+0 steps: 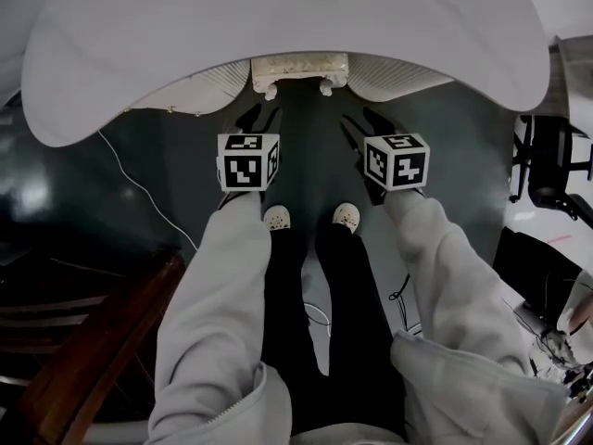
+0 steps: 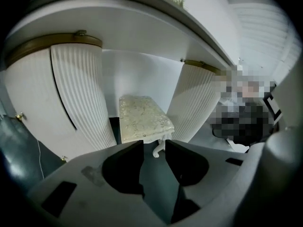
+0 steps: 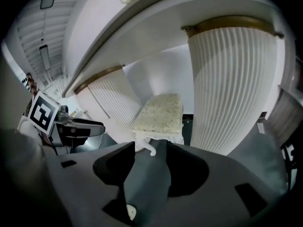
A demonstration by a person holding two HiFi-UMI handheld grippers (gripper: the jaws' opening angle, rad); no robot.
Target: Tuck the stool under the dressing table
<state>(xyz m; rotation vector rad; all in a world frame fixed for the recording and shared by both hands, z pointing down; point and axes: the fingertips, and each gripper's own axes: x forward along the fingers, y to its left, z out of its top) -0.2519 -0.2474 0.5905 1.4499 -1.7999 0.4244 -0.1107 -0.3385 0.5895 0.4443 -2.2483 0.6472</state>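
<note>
The stool (image 1: pixel 299 68), with a cream patterned seat and white curved legs, stands in the knee gap of the white dressing table (image 1: pixel 278 26); only its near end shows below the tabletop. In the left gripper view the stool (image 2: pixel 142 118) sits between two ribbed white pedestals (image 2: pixel 80 89). My left gripper (image 1: pixel 260 119) hangs over the dark floor, apart from the stool, jaws open with nothing between them (image 2: pixel 154 148). My right gripper (image 1: pixel 366 123) is level with it on the other side, also open and empty (image 3: pixel 150 150). The stool (image 3: pixel 161 112) lies ahead of it.
A thin cable (image 1: pixel 139 188) trails over the dark floor at the left. Dark wooden furniture (image 1: pixel 93 341) fills the lower left. A black office chair (image 1: pixel 547 165) stands at the right. The person's shoes (image 1: pixel 276 218) are just behind the grippers.
</note>
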